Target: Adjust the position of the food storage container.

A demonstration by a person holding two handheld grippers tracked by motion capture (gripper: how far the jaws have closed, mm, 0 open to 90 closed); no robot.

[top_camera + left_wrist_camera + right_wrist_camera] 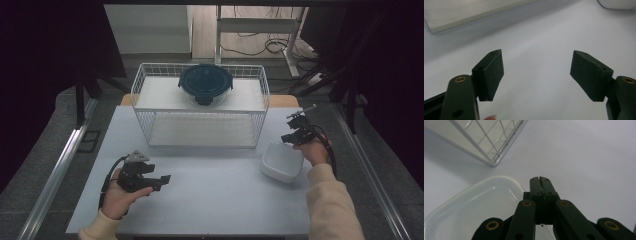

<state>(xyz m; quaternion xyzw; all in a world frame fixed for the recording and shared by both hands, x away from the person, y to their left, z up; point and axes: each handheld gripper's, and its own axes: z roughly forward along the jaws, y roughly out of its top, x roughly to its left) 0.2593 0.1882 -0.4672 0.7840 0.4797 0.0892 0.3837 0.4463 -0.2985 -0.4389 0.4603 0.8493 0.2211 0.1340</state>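
High view sets the white dish (281, 161) on the pale bench (210, 200) at about four o'clock from the wire basket (200, 105), just off the basket's near right corner, with the right gripper (289, 135) poised at the dish's far rim, at roughly one o'clock from its middle; a dark round lidded container (205, 82) sits up on the basket's top shelf at twelve o'clock, untouched. The step in hand looks like taking hold of the dish by its rim. To do that well, the right fingers would need to part first, then straddle the thin wall with one pad inside and one outside, coming down squarely so the smooth, glossy rim does not skid away toward the bench edge, and closing gently since the dish seems light. Right gripper view shows its fingers (540, 183) pressed fully together with nothing between them, the tips hovering just past the dish (479, 207) edge at about nine o'clock of them; whether they touch the rim I cannot tell. The left gripper (161, 181) rests low near seven o'clock of the bench, well apart from the dish, and left gripper view shows its fingers (491, 72) spread wide over bare bench, gripping nothing and touching nothing
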